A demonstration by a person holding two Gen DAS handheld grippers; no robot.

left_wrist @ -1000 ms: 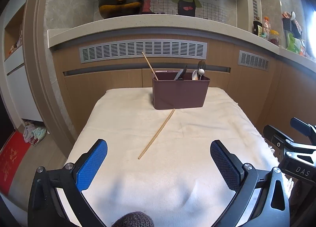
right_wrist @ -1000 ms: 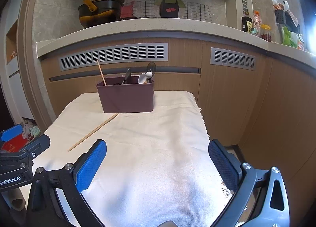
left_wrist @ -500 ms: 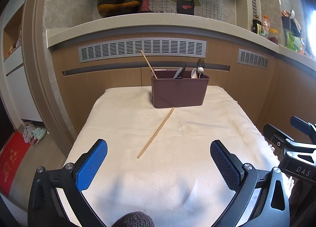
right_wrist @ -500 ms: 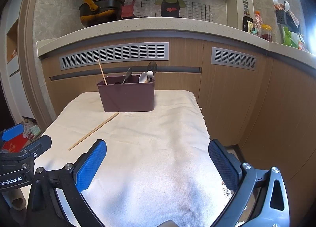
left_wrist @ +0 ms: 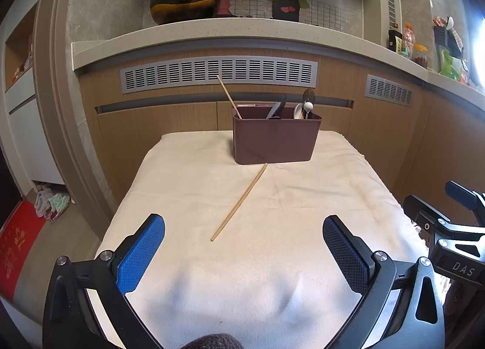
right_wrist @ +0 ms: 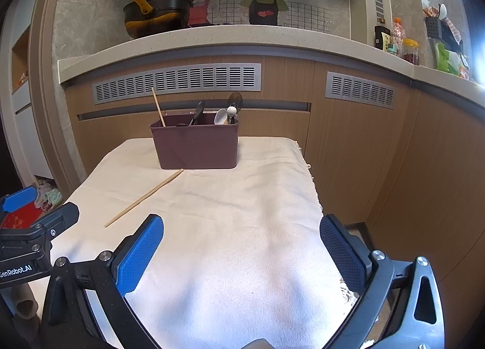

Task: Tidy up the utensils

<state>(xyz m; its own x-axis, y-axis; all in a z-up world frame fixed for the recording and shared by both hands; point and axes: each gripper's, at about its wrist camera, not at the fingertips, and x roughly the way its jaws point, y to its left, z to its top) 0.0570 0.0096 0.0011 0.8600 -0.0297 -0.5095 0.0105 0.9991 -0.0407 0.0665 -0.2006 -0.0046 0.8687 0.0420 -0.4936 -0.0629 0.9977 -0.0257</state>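
Note:
A brown utensil box (left_wrist: 275, 139) stands at the far end of a cloth-covered table (left_wrist: 182, 191). It holds one upright chopstick (left_wrist: 229, 96), a dark utensil and spoons (left_wrist: 306, 105). A loose wooden chopstick (left_wrist: 239, 202) lies on the cloth in front of the box, slanting toward me. My left gripper (left_wrist: 242, 246) is open and empty, just short of the chopstick's near end. My right gripper (right_wrist: 241, 246) is open and empty over the cloth; the box (right_wrist: 195, 144) and loose chopstick (right_wrist: 145, 197) lie ahead to its left.
Wooden cabinets with vent grilles (left_wrist: 218, 74) back the table under a counter holding a black pot (left_wrist: 185, 0). Bottles and jars (left_wrist: 407, 45) stand on the counter at right. The other gripper shows at right (left_wrist: 448, 227). The table's right edge drops to the floor (right_wrist: 315, 194).
Both grippers have shifted very slightly; the view is almost the same. The chopstick and box have not moved.

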